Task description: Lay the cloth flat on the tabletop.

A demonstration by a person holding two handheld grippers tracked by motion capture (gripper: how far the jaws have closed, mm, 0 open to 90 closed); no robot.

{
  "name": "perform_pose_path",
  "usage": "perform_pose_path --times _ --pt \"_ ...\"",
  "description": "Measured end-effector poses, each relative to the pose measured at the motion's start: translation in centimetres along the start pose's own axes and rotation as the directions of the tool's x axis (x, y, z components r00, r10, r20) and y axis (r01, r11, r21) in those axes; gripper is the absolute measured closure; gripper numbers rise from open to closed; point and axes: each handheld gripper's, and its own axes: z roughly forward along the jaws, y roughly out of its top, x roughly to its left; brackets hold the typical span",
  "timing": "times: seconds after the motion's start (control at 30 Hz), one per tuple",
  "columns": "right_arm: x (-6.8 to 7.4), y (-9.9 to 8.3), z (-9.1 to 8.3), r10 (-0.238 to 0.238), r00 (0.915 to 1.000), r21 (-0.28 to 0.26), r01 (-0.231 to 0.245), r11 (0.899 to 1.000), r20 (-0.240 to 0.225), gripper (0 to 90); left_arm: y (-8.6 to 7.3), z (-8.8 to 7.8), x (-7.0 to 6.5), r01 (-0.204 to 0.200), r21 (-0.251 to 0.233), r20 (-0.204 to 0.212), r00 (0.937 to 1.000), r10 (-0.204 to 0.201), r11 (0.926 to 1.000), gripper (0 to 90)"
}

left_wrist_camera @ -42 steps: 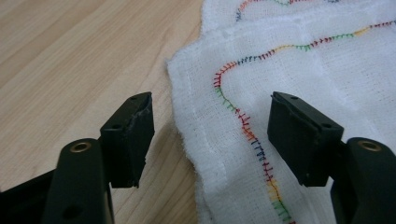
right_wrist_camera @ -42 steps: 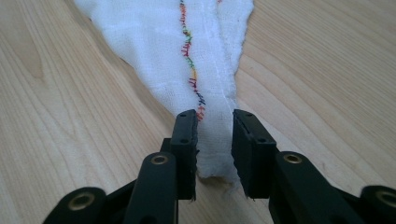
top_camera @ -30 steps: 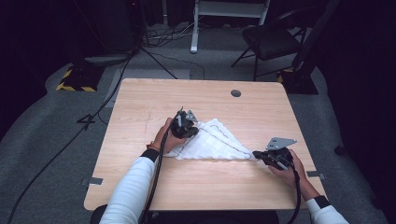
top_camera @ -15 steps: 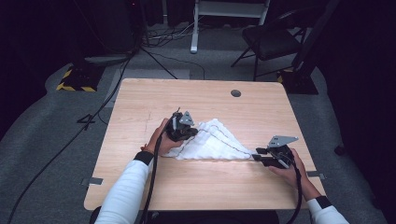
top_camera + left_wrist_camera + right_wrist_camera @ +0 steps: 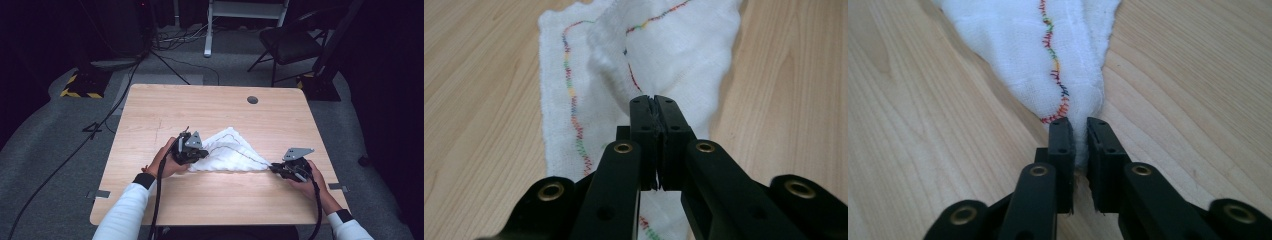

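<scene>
On the wooden table (image 5: 165, 107), a white stitched cloth (image 5: 230, 152) is being pinched by the left gripper (image 5: 192, 152). Its opposite corner is being clamped by the right gripper (image 5: 280, 170), whose jaws have just been closing. Folding is likely being set up.

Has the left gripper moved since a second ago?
Yes. In the high view the left gripper, shut on the white cloth, has slid toward the table's near edge and slightly left, farther from the round hole.

Light fell from above onto the desk (image 5: 210, 110), leaving the floor and room around it dim to black. The white cloth (image 5: 227, 155) was nearly blown out, its folds faint. Shadows under the hands were soft. Both gripper views were bright, sharp at mid-distance, and blurred along their bottom edges.
</scene>
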Motion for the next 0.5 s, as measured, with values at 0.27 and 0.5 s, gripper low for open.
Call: perform_pose_path --times 0.27,0.5 --pt "0.3 0.9 -2.7 -0.009 0.9989 -0.131 0.015 0.991 0.046 84.9 0.3 -1.1 -0.3 -0.013 -0.043 -0.024 0.9996 0.012 0.9990 88.7" --pt "0.2 1.8 -5.5 -0.001 0.9985 -0.235 0.014 0.972 0.054 85.1 0.9 -3.0 -0.7 -0.012 -0.123 -0.048 0.9988 0.006 0.9924 88.9"
